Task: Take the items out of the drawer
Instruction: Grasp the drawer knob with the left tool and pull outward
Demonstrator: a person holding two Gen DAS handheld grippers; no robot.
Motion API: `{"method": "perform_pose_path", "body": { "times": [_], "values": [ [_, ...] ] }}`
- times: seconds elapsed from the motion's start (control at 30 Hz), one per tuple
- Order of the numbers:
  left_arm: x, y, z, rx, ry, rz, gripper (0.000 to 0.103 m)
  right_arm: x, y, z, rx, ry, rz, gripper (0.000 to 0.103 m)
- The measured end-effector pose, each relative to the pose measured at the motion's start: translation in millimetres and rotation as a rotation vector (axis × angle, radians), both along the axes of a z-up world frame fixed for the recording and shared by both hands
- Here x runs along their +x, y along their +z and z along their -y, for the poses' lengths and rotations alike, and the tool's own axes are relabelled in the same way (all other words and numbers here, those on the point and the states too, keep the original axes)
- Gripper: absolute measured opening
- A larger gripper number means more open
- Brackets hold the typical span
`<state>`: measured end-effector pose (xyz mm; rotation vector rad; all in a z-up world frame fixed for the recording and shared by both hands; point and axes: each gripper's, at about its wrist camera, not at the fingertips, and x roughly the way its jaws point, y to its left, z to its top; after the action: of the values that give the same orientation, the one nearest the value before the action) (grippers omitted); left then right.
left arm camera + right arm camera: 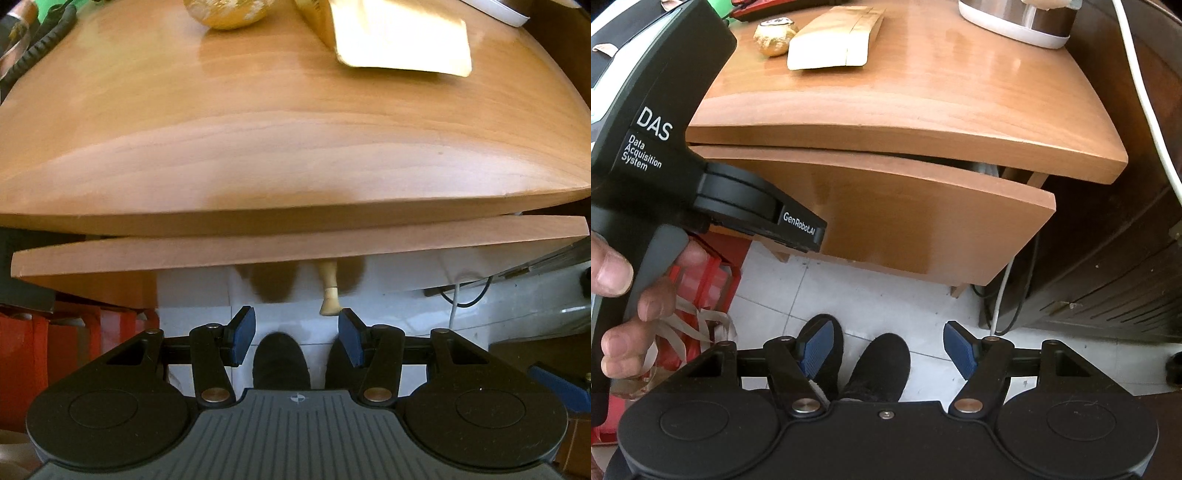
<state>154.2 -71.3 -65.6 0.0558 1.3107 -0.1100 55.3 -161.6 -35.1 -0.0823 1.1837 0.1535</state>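
A wooden nightstand has a drawer (916, 214) pulled out a little, more on its right side; its top edge shows in the left wrist view (295, 247). Something pale shows in the gap (988, 169); the contents are otherwise hidden. My left gripper (297, 336) is open and empty, low in front of the drawer front. Its body (701, 177) shows in the right wrist view at the drawer's left. My right gripper (890, 343) is open and empty, back from the drawer, above the floor.
On the nightstand top (942, 103) lie a gold foil ball (774, 37), a tan envelope (834, 40) and a white-based appliance (1015, 22). A white cable (1137, 85) hangs at right by a dark cabinet (1108, 258). Red bags (698, 280) stand left. Feet in black socks (882, 362) are on white tiles.
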Motion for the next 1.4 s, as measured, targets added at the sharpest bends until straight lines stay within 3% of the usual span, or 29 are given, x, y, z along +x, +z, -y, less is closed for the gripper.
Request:
{"method": "perform_pose_path", "body": {
  "times": [0.6, 0.87, 0.97, 1.2, 1.4],
  "values": [
    [12.1, -3.1, 12.1, -0.056, 0.013, -0.067, 0.049, 6.8, 2.7, 6.0, -0.008, -0.001, 0.008, 0.064],
    [15.1, -8.4, 14.2, -0.093, 0.040, -0.110, 0.034, 6.5, 5.5, 9.3, -0.013, -0.012, 0.006, 0.064],
    [15.3, -11.1, 16.2, -0.095, 0.047, -0.121, 0.023, 7.6, 3.3, 11.6, -0.015, -0.014, 0.003, 0.064],
    [14.8, -16.2, 17.8, -0.091, 0.079, -0.142, 0.014, 10.3, 5.8, 16.8, -0.013, -0.013, 0.003, 0.064],
    [12.2, -17.6, 20.2, -0.094, 0.086, -0.144, 0.014, 11.7, 8.8, 20.3, -0.014, 0.000, 0.005, 0.064]
  ]
}}
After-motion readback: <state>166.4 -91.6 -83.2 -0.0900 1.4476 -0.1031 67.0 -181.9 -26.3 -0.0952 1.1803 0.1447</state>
